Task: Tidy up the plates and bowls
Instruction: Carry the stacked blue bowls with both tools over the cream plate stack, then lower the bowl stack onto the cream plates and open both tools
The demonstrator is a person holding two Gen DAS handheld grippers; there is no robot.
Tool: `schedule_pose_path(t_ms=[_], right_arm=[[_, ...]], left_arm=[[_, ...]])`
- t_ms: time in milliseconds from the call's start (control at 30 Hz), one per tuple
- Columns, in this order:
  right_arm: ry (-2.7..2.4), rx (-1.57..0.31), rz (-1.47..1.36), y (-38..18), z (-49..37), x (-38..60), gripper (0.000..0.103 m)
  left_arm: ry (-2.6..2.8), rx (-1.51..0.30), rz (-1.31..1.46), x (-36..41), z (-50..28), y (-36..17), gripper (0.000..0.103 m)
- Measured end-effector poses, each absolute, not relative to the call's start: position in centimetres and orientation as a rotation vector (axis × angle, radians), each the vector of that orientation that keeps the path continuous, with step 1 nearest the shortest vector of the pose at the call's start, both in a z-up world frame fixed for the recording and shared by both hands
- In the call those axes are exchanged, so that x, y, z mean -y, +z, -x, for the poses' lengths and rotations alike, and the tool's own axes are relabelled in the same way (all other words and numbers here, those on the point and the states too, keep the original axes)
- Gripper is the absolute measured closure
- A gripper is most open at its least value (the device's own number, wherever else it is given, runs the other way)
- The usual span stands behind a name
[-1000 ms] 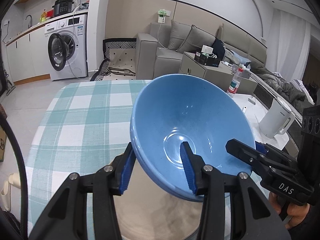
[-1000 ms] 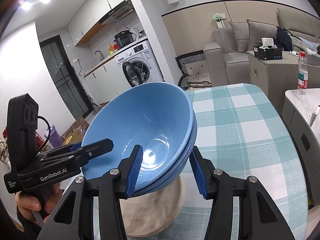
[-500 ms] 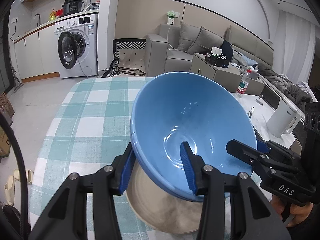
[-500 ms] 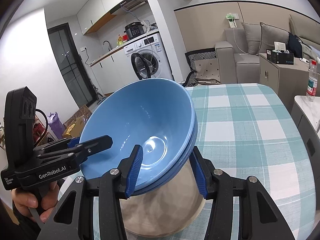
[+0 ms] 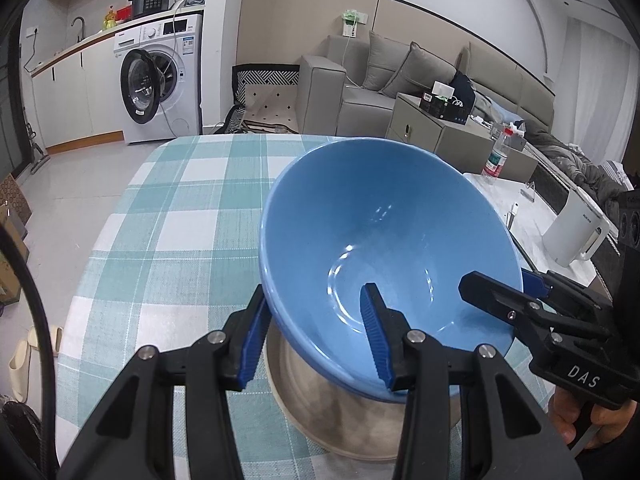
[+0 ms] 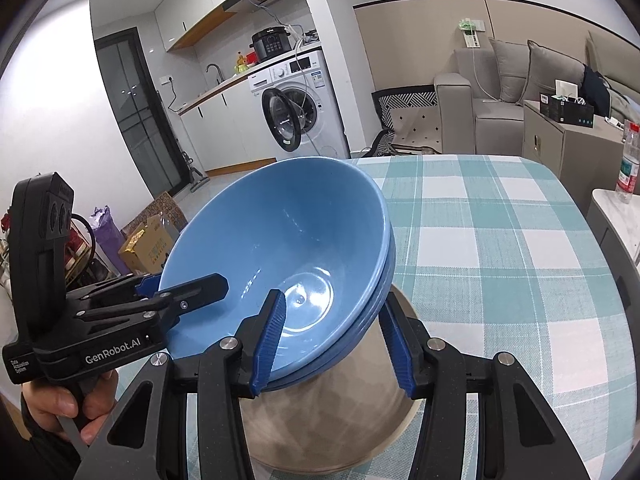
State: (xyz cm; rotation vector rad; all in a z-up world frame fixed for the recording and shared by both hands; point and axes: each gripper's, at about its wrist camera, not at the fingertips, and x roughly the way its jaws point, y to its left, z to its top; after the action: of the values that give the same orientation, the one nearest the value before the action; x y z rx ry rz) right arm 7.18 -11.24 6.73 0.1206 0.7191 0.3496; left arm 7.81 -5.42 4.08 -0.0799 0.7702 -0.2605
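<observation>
Blue bowls' (image 6: 280,248) stacked rims, right-wrist view only

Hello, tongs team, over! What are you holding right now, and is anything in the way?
Left tongs and right tongs both clamped on the stacked glossy blue bowls' rim. Bowls above round beige plate. Checked tablecloth beyond shows nothing blocking.

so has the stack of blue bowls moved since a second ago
Yes. Held by both hand-held grippers, the blue bowls have come lower toward the beige plate on the checked tablecloth; more of the plate now shows beneath them.
</observation>
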Motion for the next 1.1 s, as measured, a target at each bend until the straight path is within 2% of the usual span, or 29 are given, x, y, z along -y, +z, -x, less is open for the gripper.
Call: schedule_pose_path(t_ms=[767,933,967,1033,1100], right_arm=[[0.321,-0.750,-0.107,6.1,-7.3,11.4,0.052],[0.330,-0.756,-0.100,6.1,-7.3,11.2,0.045],[0.334,-0.758,-0.100,6.1,-7.3,11.2,0.043],[0.338,-0.753,-0.093,6.1,-7.3,11.3,0.032],[0.337,-0.736,-0.082,6.4,-7.1,11.2,0.024]], left_arm=[[-0.278,-0.787,0.055,6.3,-8.5,3.1,0.057],[-0.284,-0.786,0.050,6.3,-8.5,3.1,0.051],[-0.281,-0.784,0.045,6.3,-8.5,3.1,0.046],[-0.258,-0.770,0.028,6.2,-8.3,3.2,0.039],[-0.246,-0.757,0.021,6.0,-8.2,3.3,0.038]])
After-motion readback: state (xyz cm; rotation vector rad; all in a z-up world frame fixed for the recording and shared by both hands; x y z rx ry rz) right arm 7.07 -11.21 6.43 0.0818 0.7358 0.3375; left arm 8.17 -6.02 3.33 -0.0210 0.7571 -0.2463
